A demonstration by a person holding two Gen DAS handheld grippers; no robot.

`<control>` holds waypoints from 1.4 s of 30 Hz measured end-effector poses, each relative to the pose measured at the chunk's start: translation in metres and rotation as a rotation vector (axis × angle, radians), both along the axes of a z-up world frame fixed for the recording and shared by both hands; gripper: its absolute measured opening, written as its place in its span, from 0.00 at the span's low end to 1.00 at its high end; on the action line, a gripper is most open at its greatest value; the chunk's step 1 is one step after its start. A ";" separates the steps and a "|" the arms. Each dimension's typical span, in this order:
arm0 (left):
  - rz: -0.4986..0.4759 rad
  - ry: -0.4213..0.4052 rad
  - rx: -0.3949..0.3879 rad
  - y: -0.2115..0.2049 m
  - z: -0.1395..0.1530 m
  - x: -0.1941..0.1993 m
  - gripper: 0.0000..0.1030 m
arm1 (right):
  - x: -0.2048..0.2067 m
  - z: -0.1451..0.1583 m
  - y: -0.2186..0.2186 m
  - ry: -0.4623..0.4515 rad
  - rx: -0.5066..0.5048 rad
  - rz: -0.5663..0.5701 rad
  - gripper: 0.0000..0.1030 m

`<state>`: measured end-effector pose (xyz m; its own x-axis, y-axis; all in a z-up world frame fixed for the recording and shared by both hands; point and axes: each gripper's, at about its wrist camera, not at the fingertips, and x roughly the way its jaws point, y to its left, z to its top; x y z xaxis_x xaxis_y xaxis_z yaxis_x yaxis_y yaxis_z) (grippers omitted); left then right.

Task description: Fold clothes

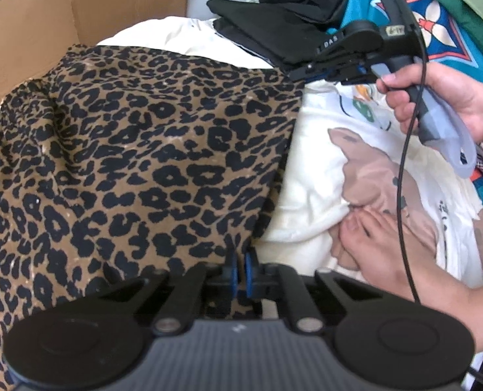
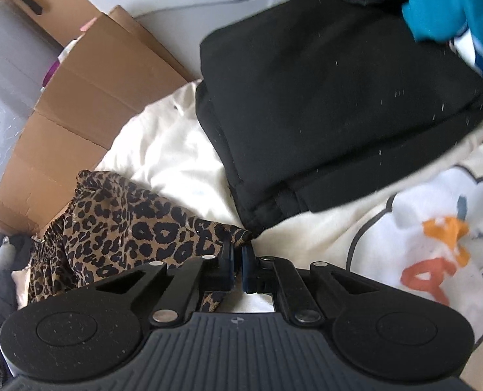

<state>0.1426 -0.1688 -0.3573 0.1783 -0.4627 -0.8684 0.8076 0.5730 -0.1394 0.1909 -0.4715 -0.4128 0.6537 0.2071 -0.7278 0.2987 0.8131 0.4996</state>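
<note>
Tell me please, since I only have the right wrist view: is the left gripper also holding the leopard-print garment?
Observer: Yes. The left gripper is shut on the leopard-print garment at its near edge.
Operator: And how does the garment lie between the two grippers?
Observer: It spreads wide and fairly flat over the white bedding, with the right gripper pinching its far right corner.
Operator: Is anything else close to the left gripper?
Observer: A bare foot rests on the bedding just to its right.
Operator: Thanks. What is beyond the black folded clothes?
Observer: A teal patterned cloth lies to the right of the black folded clothes.
</note>
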 end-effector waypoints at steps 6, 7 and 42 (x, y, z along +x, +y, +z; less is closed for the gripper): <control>0.032 0.142 -0.010 0.006 -0.019 0.011 0.16 | 0.001 -0.006 0.006 0.064 -0.047 -0.006 0.03; 0.034 0.162 -0.034 0.009 -0.016 0.013 0.17 | 0.001 -0.002 0.009 0.059 -0.065 0.000 0.03; 0.351 -0.099 -0.103 0.137 0.052 0.184 0.29 | 0.070 0.080 0.114 -0.119 -0.332 0.495 0.25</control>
